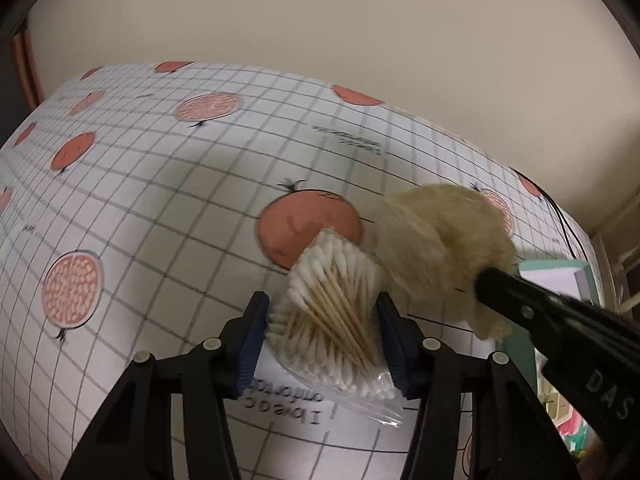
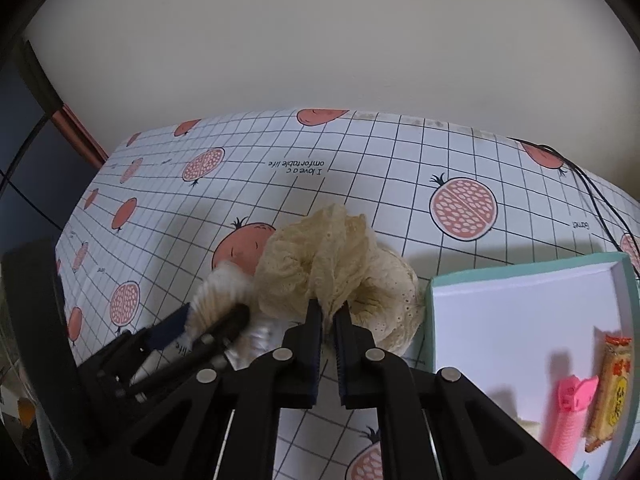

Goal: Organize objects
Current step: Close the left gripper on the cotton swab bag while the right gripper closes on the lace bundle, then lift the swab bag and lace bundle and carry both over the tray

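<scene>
A clear bag of cotton swabs [image 1: 340, 280] lies on the pomegranate-print tablecloth [image 1: 160, 184]. My left gripper [image 1: 322, 312] stands around it, both blue pads against the bag's sides. Just right of it is a crumpled cream lace cloth [image 1: 440, 240]. In the right wrist view my right gripper [image 2: 328, 320] is shut on a fold at the near edge of that cloth [image 2: 320, 248], which bunches up above the fingers. The left gripper [image 2: 208, 324] shows at lower left there, blurred, with the swab tips [image 2: 216, 288] at its fingers.
A teal box [image 2: 520, 270] with a white inside sits to the right of the cloth, holding a pink hair clip [image 2: 568, 412] and a yellow snack packet [image 2: 612, 392]. A black cable [image 2: 592, 188] runs along the table's far right. A pale wall stands behind the table.
</scene>
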{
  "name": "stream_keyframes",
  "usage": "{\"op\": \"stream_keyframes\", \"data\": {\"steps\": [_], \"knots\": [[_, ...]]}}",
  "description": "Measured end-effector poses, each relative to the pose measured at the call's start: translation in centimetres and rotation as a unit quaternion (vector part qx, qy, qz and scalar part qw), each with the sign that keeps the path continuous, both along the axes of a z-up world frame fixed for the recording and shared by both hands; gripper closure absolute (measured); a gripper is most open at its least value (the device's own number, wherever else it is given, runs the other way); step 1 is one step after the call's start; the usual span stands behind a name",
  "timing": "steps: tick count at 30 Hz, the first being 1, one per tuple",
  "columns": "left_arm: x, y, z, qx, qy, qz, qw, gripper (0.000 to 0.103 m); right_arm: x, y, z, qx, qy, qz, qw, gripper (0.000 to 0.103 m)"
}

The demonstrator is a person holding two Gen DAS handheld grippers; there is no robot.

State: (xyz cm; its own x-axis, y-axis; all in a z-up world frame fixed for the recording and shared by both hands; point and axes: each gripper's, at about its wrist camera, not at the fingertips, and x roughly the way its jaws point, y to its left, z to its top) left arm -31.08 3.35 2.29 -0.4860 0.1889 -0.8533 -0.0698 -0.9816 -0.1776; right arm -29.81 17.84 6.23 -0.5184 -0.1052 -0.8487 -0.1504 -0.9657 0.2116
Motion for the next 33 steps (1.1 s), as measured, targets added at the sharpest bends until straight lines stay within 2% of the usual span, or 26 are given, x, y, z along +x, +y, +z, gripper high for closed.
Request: {"op": "stream_keyframes", "data": {"steps": [11, 18, 24, 27, 33], "knots": [[1.1, -2.6, 1.2, 0.017, -0.021, 0.045, 0.9986, 0.051, 4.6, -0.5, 2.2, -0.002, 0.023, 0.007, 1.0, 0.096], [3.4, -2.1, 3.3, 0.008, -0.018, 0.036, 0.9992, 0.051, 8.6, -0.4, 4.6, -0.008, 0.047, 0.0, 0.999, 0.096], [5.9, -1.2, 5.6, 0.016, -0.013, 0.031, 0.9993, 0.051, 11.9, 0.6, 6.7, -0.005, 0.077, -0.017, 0.997, 0.096], [7.0, -0.2, 6.7, 0.009, -0.006, 0.021, 0.9997, 0.051, 13.5, 1.6, 7.1, -0.014, 0.093, -0.022, 0.995, 0.096], [8.7, 1.2, 8.4, 0.01, 0.007, 0.011, 0.9999, 0.051, 15.1, 4.7, 7.4, -0.016, 0.093, -0.05, 0.994, 0.096]]}}
